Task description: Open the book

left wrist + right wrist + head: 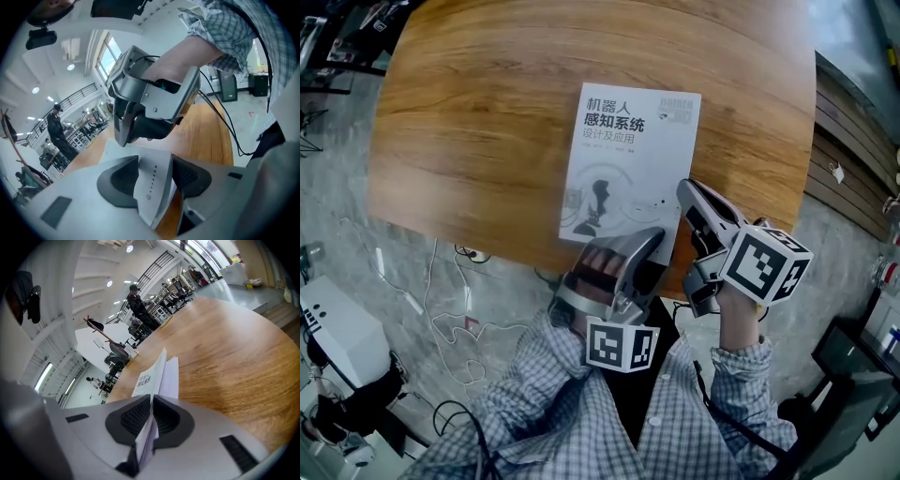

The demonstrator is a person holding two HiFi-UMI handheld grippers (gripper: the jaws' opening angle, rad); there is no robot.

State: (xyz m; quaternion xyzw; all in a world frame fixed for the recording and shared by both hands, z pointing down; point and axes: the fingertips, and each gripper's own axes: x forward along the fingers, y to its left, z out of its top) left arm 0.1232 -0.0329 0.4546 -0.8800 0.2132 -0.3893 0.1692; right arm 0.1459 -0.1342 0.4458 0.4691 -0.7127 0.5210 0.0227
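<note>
Now the right gripper (151, 404) pinches the cover (148, 376) at the book's (628, 159) right edge; the left gripper (154, 172), jaws spread, straddles its near edge.

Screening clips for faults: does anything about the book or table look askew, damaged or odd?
Nothing stands out. The book lies undamaged near the front edge of the table; its cover is raised only where the right gripper pinches it. The left gripper stands open around the book's edge.
</note>
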